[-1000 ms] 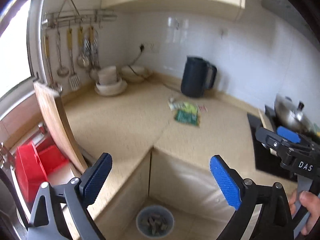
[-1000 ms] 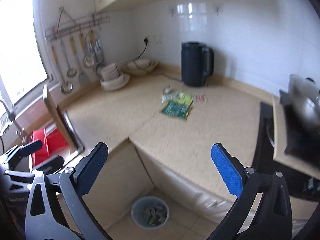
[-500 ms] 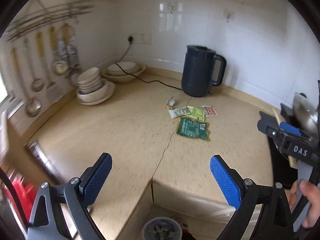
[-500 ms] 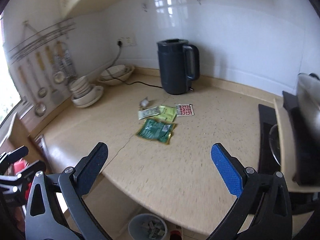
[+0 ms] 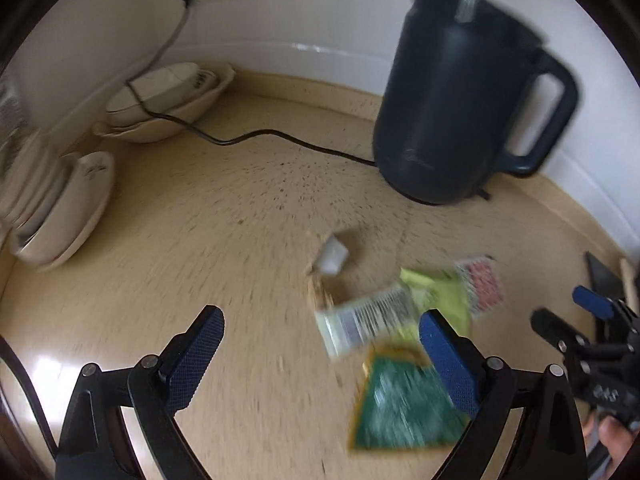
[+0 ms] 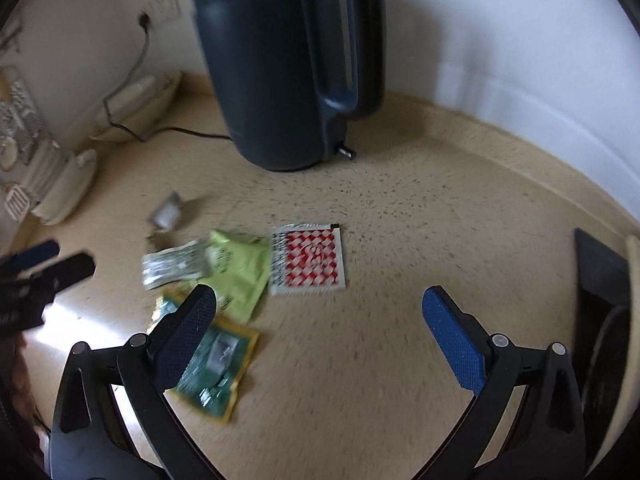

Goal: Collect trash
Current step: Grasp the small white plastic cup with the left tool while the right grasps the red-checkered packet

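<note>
White tiled wall backs a speckled beige countertop.

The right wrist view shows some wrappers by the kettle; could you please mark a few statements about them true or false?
1. The red-and-white checkered sachet lies flat on the beige speckled countertop. True.
2. The right gripper is shut on the lime-green wrapper. False: its fingers are spread wide and hold nothing.
3. The dark blue electric kettle stands upright behind the wrappers. True.
4. The dark green packet with a yellow edge lies inside a bowl. False: it lies on the countertop, partly behind the gripper's left finger.
5. The left gripper holds the kettle. False: it is open and empty.
</note>
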